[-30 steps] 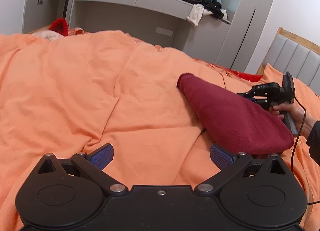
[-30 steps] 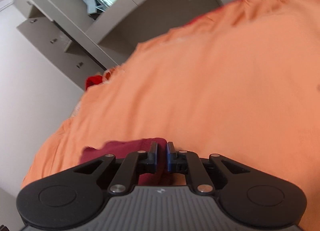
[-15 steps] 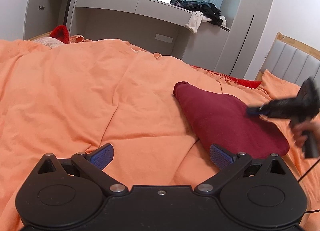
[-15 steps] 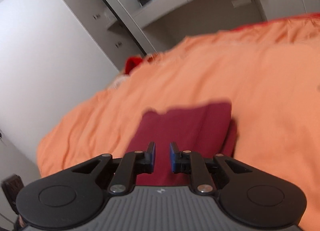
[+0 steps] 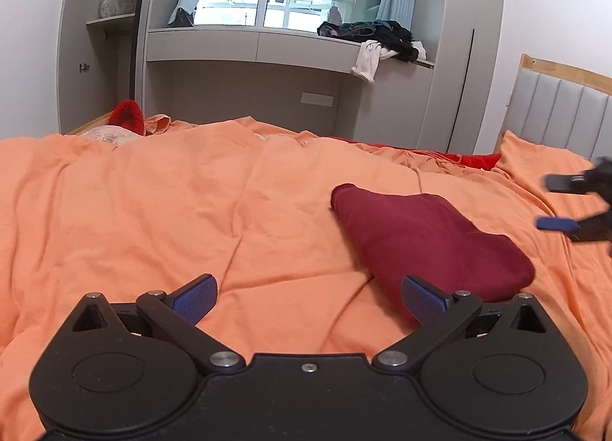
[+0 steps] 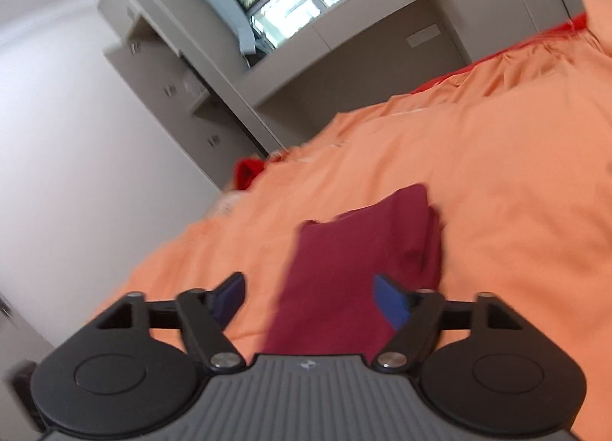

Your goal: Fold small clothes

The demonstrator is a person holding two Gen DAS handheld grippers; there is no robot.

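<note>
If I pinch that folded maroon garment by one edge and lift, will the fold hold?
Probably not: the maroon garment looks soft and limp, sagging into the orange duvet, so the layers would likely droop open. It seems light and won't roll. The wrinkled duvet may drag it if pushed.

Right hand-held gripper [image 5: 554,204] smears at the frame's edge — its holder cut off; maroon garment [image 6: 355,272] blurred.

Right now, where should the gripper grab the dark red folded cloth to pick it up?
Probably the thick rounded edge nearest the left gripper, coming in low from the near side. The dark red folded cloth lies flat on the orange bedcover, and that edge bulges up, so a finger could slide under.
</note>
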